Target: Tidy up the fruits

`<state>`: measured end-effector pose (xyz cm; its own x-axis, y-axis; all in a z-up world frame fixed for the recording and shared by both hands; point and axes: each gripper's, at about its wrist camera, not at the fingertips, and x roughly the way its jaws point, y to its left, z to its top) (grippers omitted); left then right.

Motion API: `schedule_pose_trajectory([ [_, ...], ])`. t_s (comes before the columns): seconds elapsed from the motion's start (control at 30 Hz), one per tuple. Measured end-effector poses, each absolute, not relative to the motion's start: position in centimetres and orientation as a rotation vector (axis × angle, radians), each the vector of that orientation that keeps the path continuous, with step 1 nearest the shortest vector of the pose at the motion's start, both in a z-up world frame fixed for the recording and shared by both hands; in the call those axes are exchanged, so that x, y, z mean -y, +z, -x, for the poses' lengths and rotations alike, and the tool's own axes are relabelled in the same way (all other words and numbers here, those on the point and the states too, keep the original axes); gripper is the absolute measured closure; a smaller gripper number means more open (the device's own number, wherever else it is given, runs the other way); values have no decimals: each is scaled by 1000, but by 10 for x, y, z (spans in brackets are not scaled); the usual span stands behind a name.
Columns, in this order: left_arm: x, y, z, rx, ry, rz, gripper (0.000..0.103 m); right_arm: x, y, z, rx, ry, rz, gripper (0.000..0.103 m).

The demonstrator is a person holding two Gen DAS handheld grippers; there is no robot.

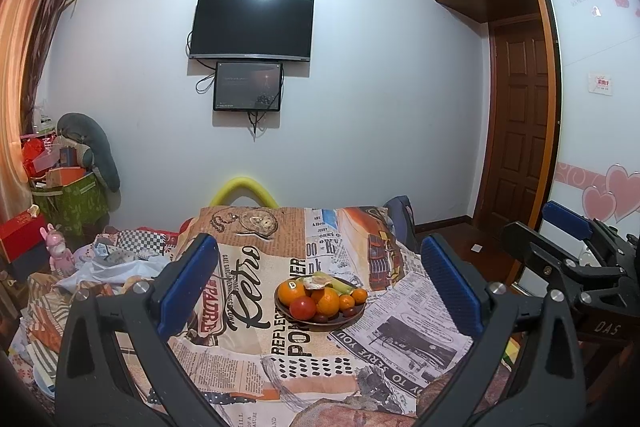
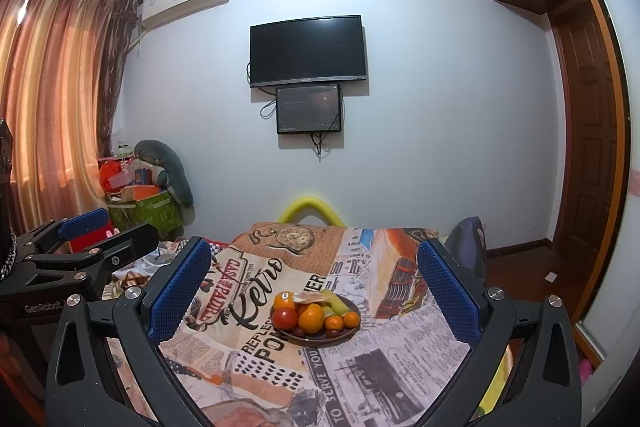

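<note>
Mid-cloth, well off its edges, sits the fruit plate [image 1: 357, 313]; both tongs [image 1: 320, 291] [image 2: 314, 291] (empty) gape apart

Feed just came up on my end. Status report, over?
Left gripper and right gripper: jaws wide open, empty, short of the plate. Fruit piled on it: tomato, oranges, untouched. Nothing between jaws and plate.

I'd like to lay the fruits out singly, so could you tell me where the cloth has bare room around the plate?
The cloth is bare in front of the plate, to its left over the "Retro" lettering, to its right over the newsprint, and behind it. The plate itself is crowded: oranges, a tomato and more are heaped together. Clutter borders the cloth's left edge.
</note>
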<state>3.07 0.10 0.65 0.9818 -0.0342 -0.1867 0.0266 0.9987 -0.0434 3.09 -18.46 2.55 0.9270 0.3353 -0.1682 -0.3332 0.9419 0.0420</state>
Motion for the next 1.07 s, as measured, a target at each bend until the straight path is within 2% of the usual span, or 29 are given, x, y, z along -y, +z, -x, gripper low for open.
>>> schedule_pose_trajectory([
  [1.07,2,3,-39,-213,-58,37,0,185,23,-37,-205,328,-18,0],
])
